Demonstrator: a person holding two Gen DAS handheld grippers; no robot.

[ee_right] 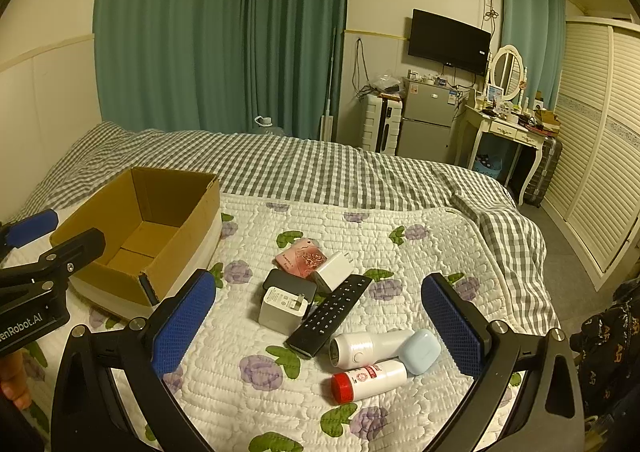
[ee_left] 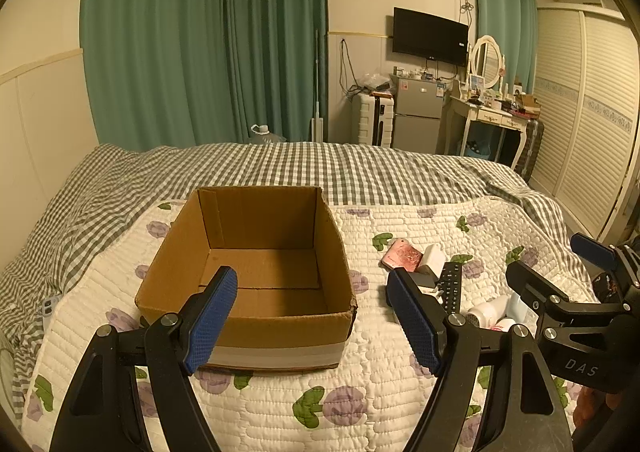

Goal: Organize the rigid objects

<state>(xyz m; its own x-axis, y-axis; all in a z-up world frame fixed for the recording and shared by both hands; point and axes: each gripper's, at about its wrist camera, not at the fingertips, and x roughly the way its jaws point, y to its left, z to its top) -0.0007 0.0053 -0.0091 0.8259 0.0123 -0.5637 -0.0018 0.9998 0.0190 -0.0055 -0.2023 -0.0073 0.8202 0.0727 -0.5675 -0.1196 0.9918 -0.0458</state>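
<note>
An open, empty cardboard box (ee_left: 256,268) sits on the floral quilt; it also shows at the left of the right wrist view (ee_right: 144,236). My left gripper (ee_left: 312,324) is open and empty, just in front of the box. My right gripper (ee_right: 320,328) is open and empty above a pile of small objects: a black remote (ee_right: 330,314), a white charger (ee_right: 282,310), a second white charger (ee_right: 334,266), a pink phone (ee_right: 302,256), a black power bank (ee_right: 288,282), a white device (ee_right: 368,348), a pale blue earbud case (ee_right: 420,350) and a red-capped white bottle (ee_right: 368,380).
The floral quilt (ee_right: 248,364) lies over a grey checked bedspread (ee_right: 320,168). Beyond the bed stand a suitcase (ee_right: 382,126), a small fridge (ee_right: 426,120) and a dressing table (ee_right: 508,124). A louvred wardrobe (ee_right: 600,156) is at the right.
</note>
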